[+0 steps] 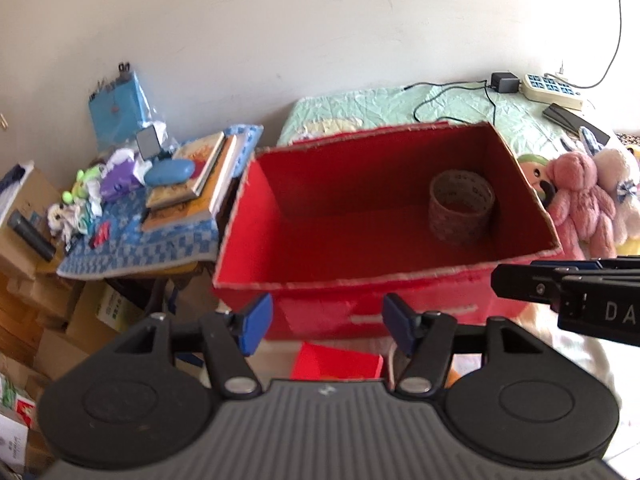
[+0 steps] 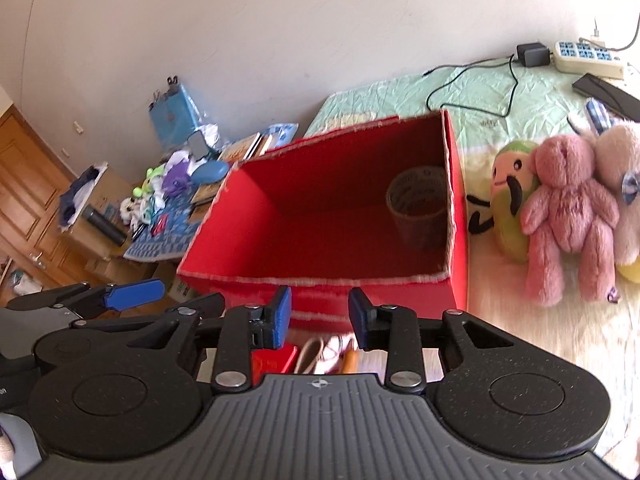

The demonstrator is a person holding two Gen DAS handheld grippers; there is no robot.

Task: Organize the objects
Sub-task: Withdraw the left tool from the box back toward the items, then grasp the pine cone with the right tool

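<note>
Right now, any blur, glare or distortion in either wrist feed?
Left wrist: fisheye bends the red box rim, near edge smeared, tape roll soft. Right wrist: clutter below the jaws is blurred, bedsheet washed out by sunlight, box interior shadowed.

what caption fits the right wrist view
Open right gripper facing a red box holding one tape roll, plush toys alongside.

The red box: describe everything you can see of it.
The red box is an open-topped rectangular carton, red inside and out, apparently cardboard, with rough, pale cut edges along its rim. It stands upright on the bed, lid absent, just ahead of both grippers. Inside, near its right end, a roll of tape stands on the floor of the box; the rest of the interior looks bare. Pale strips mark its near wall. Plush toys lie on the bed just right of it.
</note>
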